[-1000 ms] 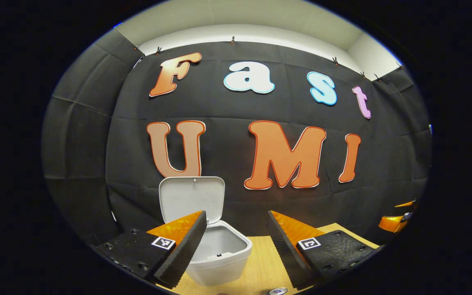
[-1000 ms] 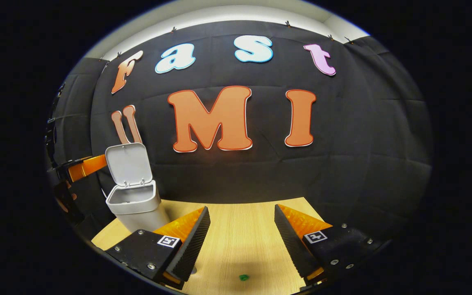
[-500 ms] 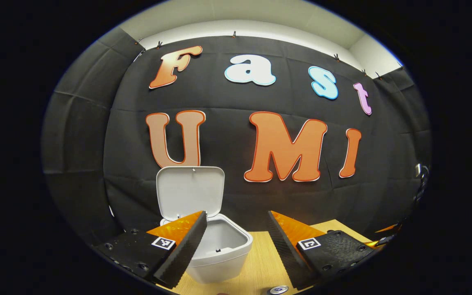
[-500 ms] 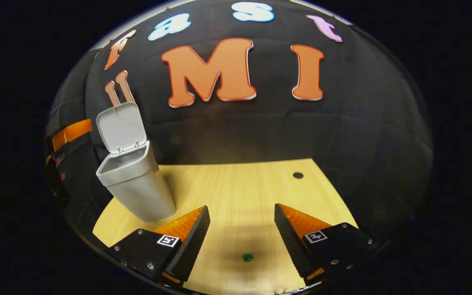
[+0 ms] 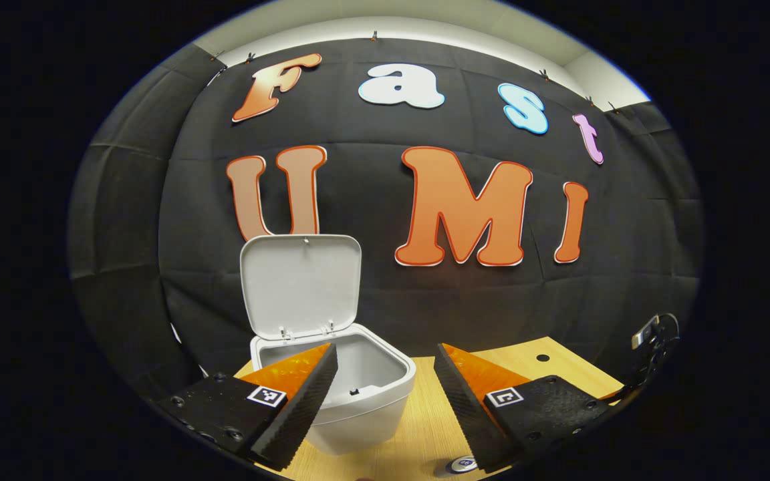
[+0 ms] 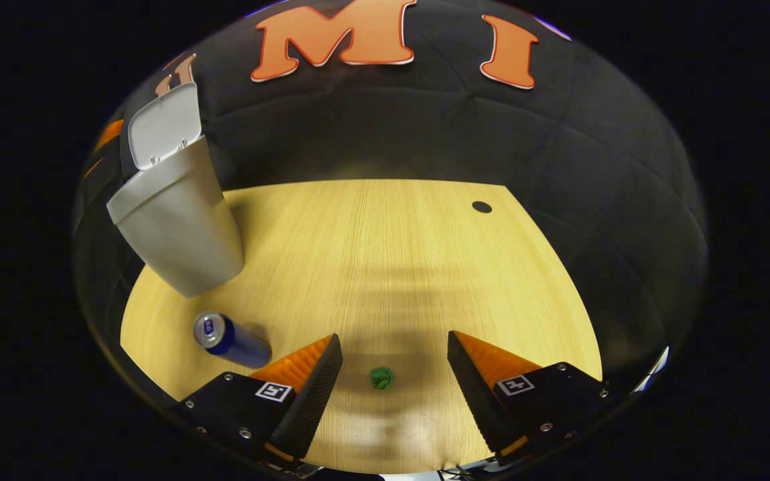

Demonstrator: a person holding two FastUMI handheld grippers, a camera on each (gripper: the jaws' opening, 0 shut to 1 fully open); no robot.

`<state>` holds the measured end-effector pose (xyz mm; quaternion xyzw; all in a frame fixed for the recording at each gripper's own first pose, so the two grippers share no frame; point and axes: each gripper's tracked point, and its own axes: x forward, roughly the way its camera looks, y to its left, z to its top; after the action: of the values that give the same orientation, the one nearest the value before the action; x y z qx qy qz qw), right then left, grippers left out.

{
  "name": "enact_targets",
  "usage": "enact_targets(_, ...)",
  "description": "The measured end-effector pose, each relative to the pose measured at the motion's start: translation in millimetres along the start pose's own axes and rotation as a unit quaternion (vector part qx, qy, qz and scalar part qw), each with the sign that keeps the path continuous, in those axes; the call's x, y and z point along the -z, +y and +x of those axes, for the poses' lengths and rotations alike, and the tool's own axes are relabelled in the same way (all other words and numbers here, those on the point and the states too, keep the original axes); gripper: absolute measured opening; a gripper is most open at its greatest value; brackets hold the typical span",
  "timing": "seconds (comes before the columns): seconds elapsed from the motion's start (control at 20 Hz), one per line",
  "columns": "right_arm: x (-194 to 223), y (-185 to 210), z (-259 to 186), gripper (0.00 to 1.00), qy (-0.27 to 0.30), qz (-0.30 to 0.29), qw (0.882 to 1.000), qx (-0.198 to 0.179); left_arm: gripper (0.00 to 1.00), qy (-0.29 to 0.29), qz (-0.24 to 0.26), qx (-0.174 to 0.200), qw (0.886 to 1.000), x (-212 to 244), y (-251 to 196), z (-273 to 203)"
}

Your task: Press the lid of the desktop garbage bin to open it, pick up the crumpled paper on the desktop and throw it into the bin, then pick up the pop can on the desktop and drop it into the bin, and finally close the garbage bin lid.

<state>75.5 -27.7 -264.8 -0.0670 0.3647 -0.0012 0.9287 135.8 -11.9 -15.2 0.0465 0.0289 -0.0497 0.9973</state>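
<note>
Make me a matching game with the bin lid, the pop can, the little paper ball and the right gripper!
Things:
1. bin lid
2. pop can
3. paper ball
4. right gripper

States:
A. green, lying on the table between two fingers
B. open, holding nothing
C. standing up, flipped open
D. blue, standing beside the grey bin

Pairs: 1-C, 2-D, 3-A, 4-B

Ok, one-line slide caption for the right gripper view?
Open right gripper poised above green crumpled paper; pop can and open-lidded bin to its left.
</note>
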Motion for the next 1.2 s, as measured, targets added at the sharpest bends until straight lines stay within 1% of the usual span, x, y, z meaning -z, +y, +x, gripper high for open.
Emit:
enact_targets(0.2,35,13,30,0.95,0.058,0.002,0.998,-0.020,0.93,0.022,-0.005,0.005,1.000,18,2,7)
enact_targets(0.35,57,22,48,0.95,0.095,0.006,0.995,-0.033,0.93,0.027,-0.005,0.006,1.000,25,7,11)
enact_targets(0.6,75,20,66,0.95,0.123,-0.018,0.992,-0.022,0.93,0.034,0.009,0.004,0.999,30,16,16)
enact_targets(0.7,80,27,70,0.95,0.137,-0.019,0.990,-0.031,0.93,0.040,0.012,0.003,0.999,35,18,17)
enact_targets(0.8,84,31,72,0.93,0.144,-0.019,0.989,-0.035,0.93,0.045,0.008,0.003,0.999,39,19,19)
enact_targets(0.85,84,31,72,0.88,0.144,-0.020,0.989,-0.034,0.93,0.047,0.007,0.002,0.999,39,21,18)
enact_targets(0.95,89,32,75,0.72,0.150,-0.020,0.988,-0.034,0.93,0.048,0.010,-0.001,0.999,41,24,19)
enact_targets(1.0,91,31,75,0.68,0.155,-0.021,0.987,-0.034,0.92,0.047,0.012,-0.003,0.999,40,26,20)
enact_targets(1.05,92,29,76,0.58,0.157,-0.021,0.987,-0.032,0.92,0.047,0.013,-0.003,0.999,39,26,19)
enact_targets(1.1,94,29,77,0.52,0.157,-0.019,0.987,-0.031,0.92,0.046,0.014,-0.004,0.999,37,27,18)
enact_targets(1.15,92,29,77,0.37,0.155,-0.018,0.987,-0.035,0.92,0.046,0.016,-0.004,0.999,38,27,18)
enact_targets(1.2,91,30,78,0.41,0.152,-0.017,0.987,-0.038,0.93,0.045,0.017,-0.004,0.999,37,28,18)
